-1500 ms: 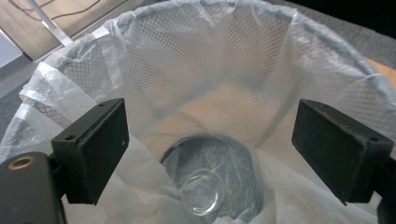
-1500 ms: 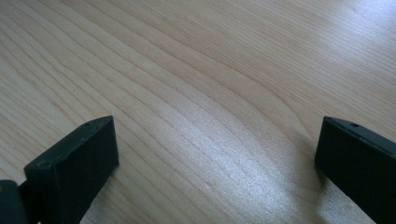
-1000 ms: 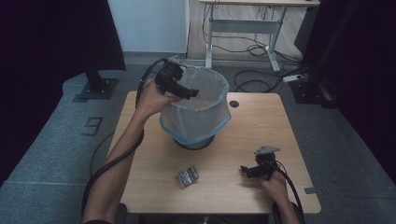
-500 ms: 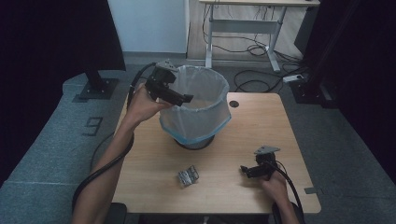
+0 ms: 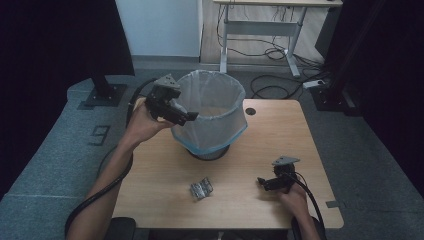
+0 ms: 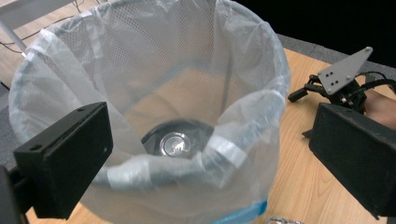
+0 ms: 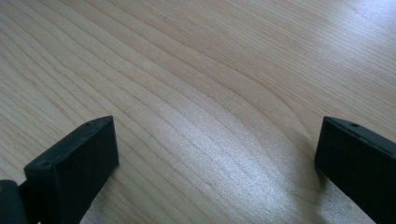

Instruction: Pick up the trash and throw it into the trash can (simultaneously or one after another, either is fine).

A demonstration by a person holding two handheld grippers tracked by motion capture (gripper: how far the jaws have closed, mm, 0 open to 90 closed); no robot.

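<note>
Resting low at the bottom right of the high view, the right gripper (image 5: 263, 183) sits on the wooden table (image 5: 310, 135) with its jaws spread wide over bare wood, and a small crumpled silver piece (image 5: 201, 188) lies near the bottom centre. Higher, left of centre, the left gripper (image 5: 187, 117) hangs released, jaws apart, at the rim of a mesh bin (image 6: 154, 84) lined with a clear bag; a shiny round can (image 6: 175, 143) lies at its bottom. Beyond the table, grey carpet, cables and a white desk frame (image 5: 260, 30) fill the top.
</note>
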